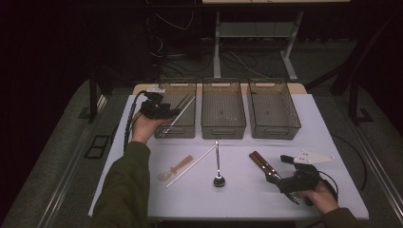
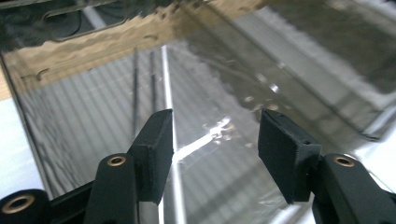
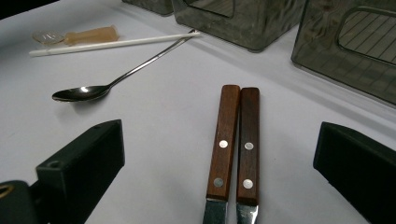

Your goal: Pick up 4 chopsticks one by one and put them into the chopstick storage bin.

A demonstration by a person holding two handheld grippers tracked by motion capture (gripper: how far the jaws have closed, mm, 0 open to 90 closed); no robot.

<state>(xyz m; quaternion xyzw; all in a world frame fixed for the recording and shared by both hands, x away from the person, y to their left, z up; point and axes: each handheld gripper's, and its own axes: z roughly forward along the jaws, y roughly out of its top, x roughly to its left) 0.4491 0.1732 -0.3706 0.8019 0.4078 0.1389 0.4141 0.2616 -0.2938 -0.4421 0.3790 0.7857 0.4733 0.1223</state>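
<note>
Left gripper (image 1: 166, 112), jaws apart and empty, hovers over the left bin (image 1: 177, 110), where white and dark chopsticks (image 2: 166, 79) lie. Right gripper (image 1: 284, 183), jaws wide, straddles two wooden-handled knives (image 3: 233, 140) at 5 o'clock on the table (image 1: 332, 190). Risk: closing there may seize both knives, or skew one, since their handles touch.

white chopstick (image 2: 169, 93) | lying lengthwise | left bin (image 1: 187, 129) | two knives (image 3: 233, 149) | side by side
</note>
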